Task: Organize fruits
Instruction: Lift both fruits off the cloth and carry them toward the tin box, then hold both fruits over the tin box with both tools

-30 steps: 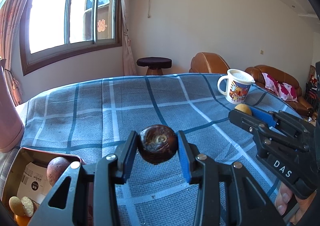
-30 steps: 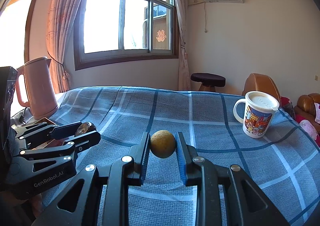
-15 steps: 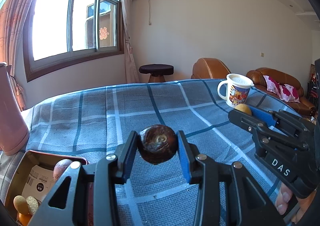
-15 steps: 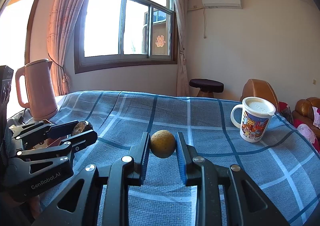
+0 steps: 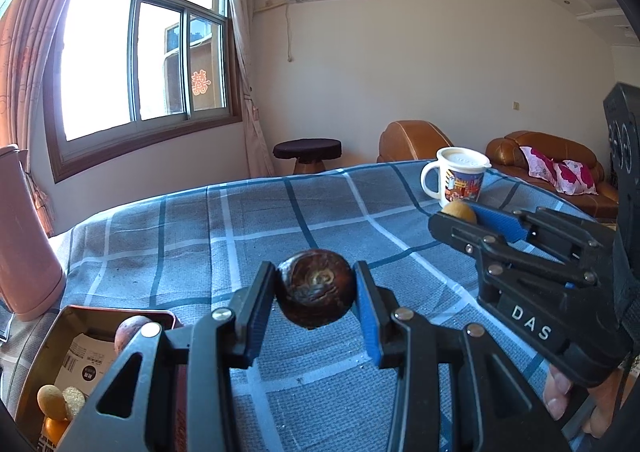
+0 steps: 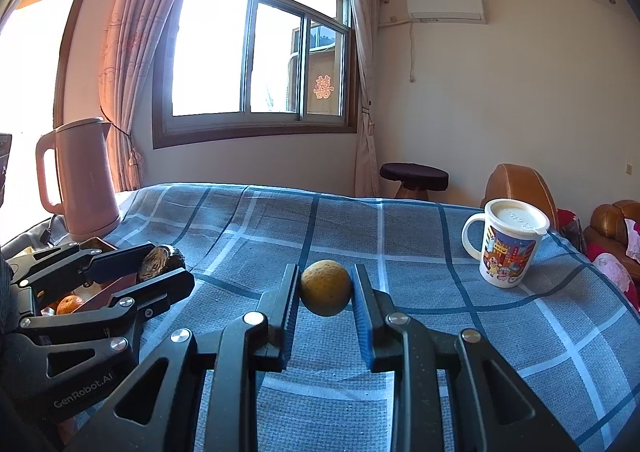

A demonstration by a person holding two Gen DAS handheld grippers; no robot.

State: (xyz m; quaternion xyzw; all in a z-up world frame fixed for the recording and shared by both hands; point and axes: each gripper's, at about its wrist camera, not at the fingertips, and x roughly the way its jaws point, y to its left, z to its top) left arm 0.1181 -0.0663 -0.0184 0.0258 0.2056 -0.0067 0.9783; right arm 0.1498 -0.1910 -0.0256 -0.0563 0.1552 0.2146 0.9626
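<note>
While both grippers hang above the blue checked cloth (image 6: 400,236) that covers the table, each has its fingers clenched on a piece of fruit. Seen from the left wrist, the left gripper (image 5: 316,292) grasps a dark brown round fruit (image 5: 317,293) between its blue-padded fingers, clear of the cloth. Low at the left of that view an open tin box (image 5: 44,336) sits at the table's near edge, holding a reddish-brown fruit (image 5: 130,332), a printed paper card (image 5: 82,362) and a few small yellow and orange fruits (image 5: 52,402) in its near corner. From the right wrist view, the right gripper (image 6: 326,294) grasps a yellow round fruit (image 6: 326,293), also lifted off the cloth. The two grippers are side by side, each showing in the other's camera with its fruit between the tips. A lidded white mug with a cartoon print (image 6: 510,244) stands upright on the cloth towards the far right, well apart from both fruits. A pink kettle (image 6: 82,180) stands at the far left of the table, just beyond the box. Part of a person's hand (image 5: 580,404) shows under the right gripper's body at the lower right of the left wrist view.
</note>
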